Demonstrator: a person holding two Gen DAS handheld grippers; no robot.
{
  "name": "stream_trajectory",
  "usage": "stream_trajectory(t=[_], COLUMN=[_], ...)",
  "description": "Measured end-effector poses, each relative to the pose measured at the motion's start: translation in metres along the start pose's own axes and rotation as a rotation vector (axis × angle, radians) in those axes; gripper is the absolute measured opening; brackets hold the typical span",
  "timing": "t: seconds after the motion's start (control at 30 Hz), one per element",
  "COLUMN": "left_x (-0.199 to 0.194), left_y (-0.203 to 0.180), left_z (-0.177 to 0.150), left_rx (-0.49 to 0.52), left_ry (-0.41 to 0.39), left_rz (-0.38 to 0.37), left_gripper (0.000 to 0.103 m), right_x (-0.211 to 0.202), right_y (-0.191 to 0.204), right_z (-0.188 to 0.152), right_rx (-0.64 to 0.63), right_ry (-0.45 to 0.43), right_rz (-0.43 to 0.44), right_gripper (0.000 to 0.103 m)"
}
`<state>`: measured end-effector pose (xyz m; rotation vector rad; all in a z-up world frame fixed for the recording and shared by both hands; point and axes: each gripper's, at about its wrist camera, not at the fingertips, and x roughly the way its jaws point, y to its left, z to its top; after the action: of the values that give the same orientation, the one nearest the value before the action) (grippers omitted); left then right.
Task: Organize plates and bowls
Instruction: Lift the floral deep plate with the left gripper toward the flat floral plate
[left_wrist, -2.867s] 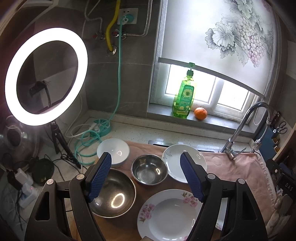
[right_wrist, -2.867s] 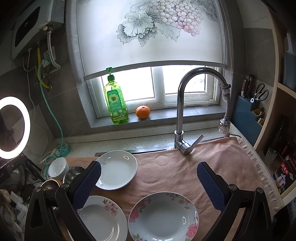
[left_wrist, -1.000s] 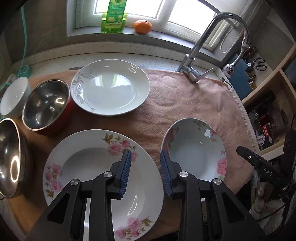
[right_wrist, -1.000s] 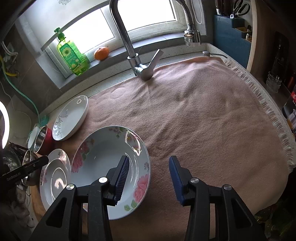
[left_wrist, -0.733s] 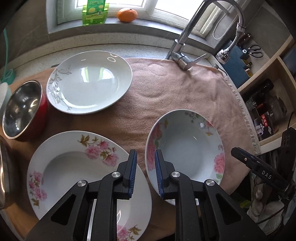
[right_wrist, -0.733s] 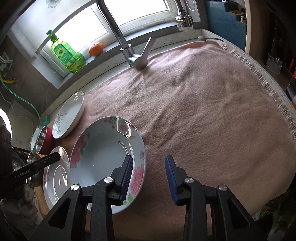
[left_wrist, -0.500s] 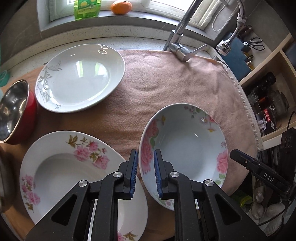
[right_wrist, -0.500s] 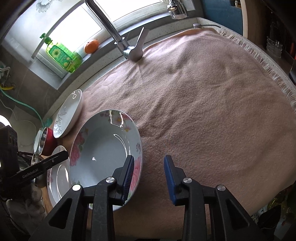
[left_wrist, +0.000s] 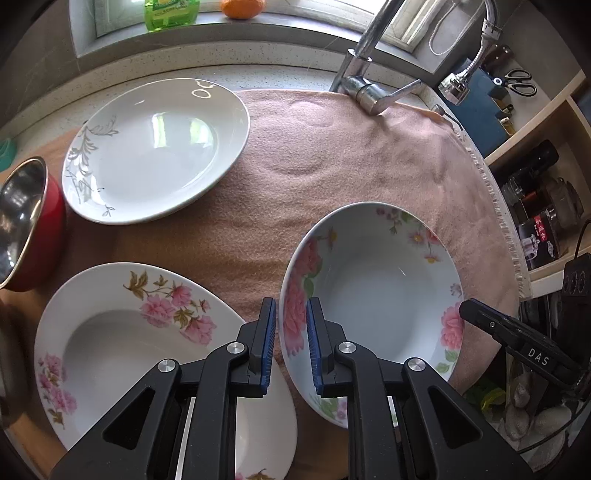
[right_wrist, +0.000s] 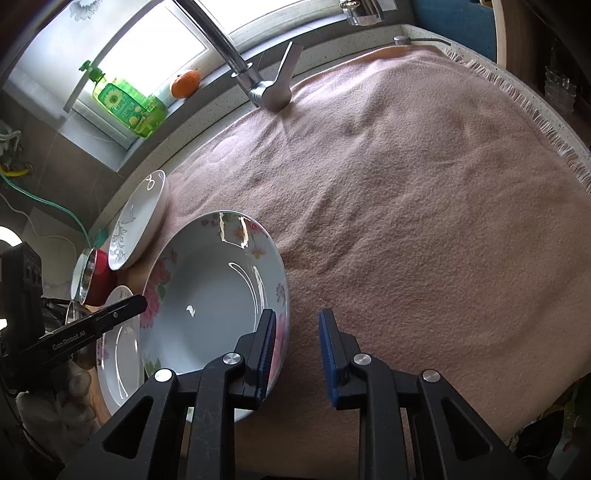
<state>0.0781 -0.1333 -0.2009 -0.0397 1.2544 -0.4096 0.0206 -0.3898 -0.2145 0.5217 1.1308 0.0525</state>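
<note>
**Change, left side.** A second ago your left gripper (left_wrist: 290, 343) hung half-open over the gap between the two floral plates. It has since dropped onto the left rim of the deep floral plate (left_wrist: 380, 295). The jaws are narrow and closing, one pad outside the rim and one inside the well. A thin sliver of gap shows at the outer pad, so there is no firm pinch yet.

**Change, right side.** Your right gripper (right_wrist: 297, 350) has come down on the opposite rim of the same plate. Its jaws are also closing with the rim between them. The outer pad stands visibly clear of the rim, with pink cloth (left_wrist: 332, 166) showing in the gap.

**Reading.** This looks like a two-handed pickup about to complete. The deep plate sits on the cloth near its front edge, just right of the shallow floral plate (left_wrist: 122, 343), which is probably the place to stack it.

**Count, left to right.**
- Steel bowls: two. One is red-sided (left_wrist: 22, 221) at the cloth's left edge. Only the rim of the second steel bowl (right_wrist: 72, 314) shows, in the right wrist view.
- Plates: three. They are the shallow floral plate, a white leaf-pattern plate (left_wrist: 155, 147) toward the back left, and the deep floral plate.
- I cannot tell whether there is more crockery beyond the left edge.
</note>
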Motion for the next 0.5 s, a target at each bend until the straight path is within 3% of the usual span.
stream_trajectory(t=[0.5], left_x=[0.0095], left_y=[0.0011], left_z=[0.0012], left_rx=[0.007], left_ry=[0.021], left_rz=[-0.003], left_gripper=[0.009], right_x=[0.0073], right_y=[0.0058], right_z=[0.0016], right_rx=[-0.012], right_ry=[0.03], right_rz=[0.022], right_gripper=[0.009])
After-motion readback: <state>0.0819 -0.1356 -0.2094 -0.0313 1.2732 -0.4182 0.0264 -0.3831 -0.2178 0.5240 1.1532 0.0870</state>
